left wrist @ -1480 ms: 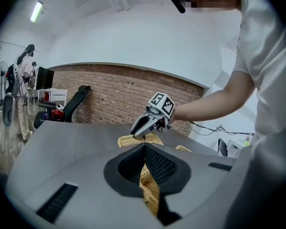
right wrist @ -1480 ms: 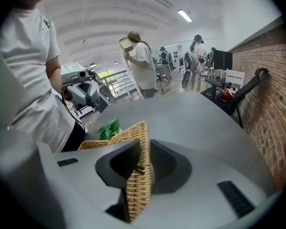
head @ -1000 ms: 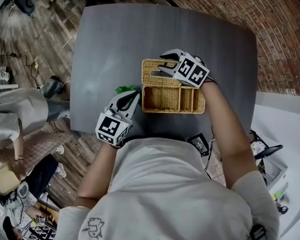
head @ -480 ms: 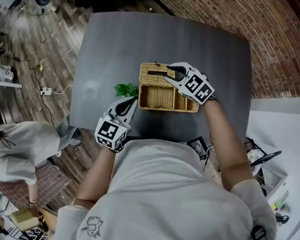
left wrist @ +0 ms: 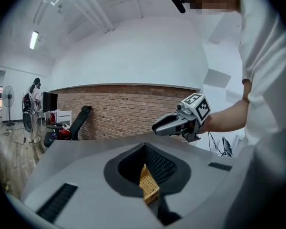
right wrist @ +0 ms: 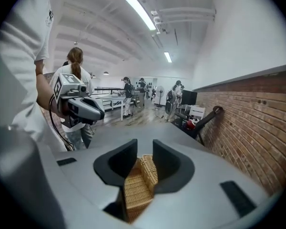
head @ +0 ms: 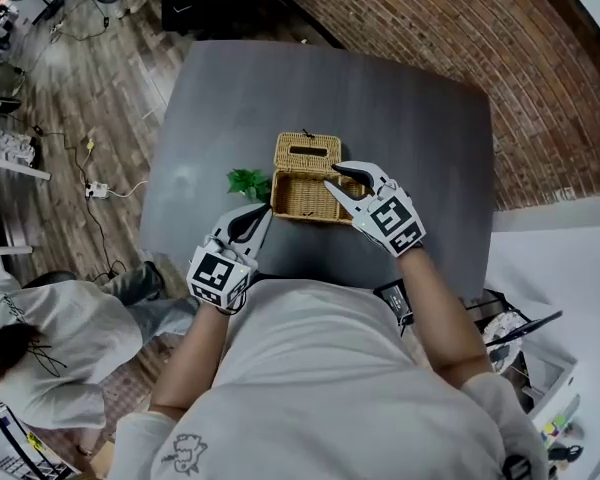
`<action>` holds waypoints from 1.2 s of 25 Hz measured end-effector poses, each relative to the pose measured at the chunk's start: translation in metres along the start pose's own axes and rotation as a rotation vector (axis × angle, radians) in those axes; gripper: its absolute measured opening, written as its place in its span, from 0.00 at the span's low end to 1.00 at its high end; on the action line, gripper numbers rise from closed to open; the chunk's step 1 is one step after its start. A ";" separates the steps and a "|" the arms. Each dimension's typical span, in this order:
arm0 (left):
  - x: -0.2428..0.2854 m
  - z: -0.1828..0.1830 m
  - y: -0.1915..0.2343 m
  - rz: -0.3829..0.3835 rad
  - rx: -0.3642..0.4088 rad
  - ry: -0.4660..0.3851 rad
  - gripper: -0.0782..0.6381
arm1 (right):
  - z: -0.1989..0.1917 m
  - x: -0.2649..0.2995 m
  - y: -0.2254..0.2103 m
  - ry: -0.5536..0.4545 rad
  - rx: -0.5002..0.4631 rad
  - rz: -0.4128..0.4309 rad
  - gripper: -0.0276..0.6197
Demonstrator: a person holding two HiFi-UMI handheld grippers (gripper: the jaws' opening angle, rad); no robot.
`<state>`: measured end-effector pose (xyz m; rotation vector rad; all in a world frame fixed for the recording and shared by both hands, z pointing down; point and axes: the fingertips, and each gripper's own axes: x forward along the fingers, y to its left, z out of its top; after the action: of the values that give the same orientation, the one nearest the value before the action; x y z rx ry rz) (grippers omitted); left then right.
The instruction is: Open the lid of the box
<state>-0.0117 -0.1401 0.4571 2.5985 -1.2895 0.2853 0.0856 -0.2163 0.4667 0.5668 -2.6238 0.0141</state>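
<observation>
Wicker box [head: 305, 200], set near the middle of the grey surface [head: 230, 98] with its lid [head: 307, 151] already laid back toward 12 o'clock, is judged light, stiff and rough enough not to slip; the lid is best taken by its free edge. Over the box's 4 o'clock corner the right gripper [head: 332, 176] is seen with jaws just narrowed to a small gap, nothing pinched, while at 7 o'clock the left gripper [head: 264, 213] is held closed and empty.
</observation>
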 end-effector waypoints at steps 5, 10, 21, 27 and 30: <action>-0.010 0.006 -0.010 0.007 0.018 -0.008 0.12 | 0.007 -0.021 0.023 -0.077 0.019 -0.020 0.17; -0.021 0.013 -0.015 -0.004 0.038 -0.018 0.12 | 0.020 -0.036 0.042 -0.135 0.015 -0.044 0.10; -0.049 0.024 -0.017 -0.101 0.085 -0.027 0.12 | 0.045 -0.048 0.087 -0.177 0.035 -0.121 0.05; -0.097 0.021 -0.013 -0.158 0.055 -0.051 0.12 | 0.060 -0.040 0.129 -0.149 -0.003 -0.152 0.05; -0.121 0.022 -0.011 -0.179 0.068 -0.063 0.12 | 0.069 -0.038 0.152 -0.141 -0.007 -0.172 0.05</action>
<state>-0.0738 -0.0482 0.4021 2.7783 -1.0734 0.2203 0.0273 -0.0697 0.4010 0.8168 -2.6995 -0.0915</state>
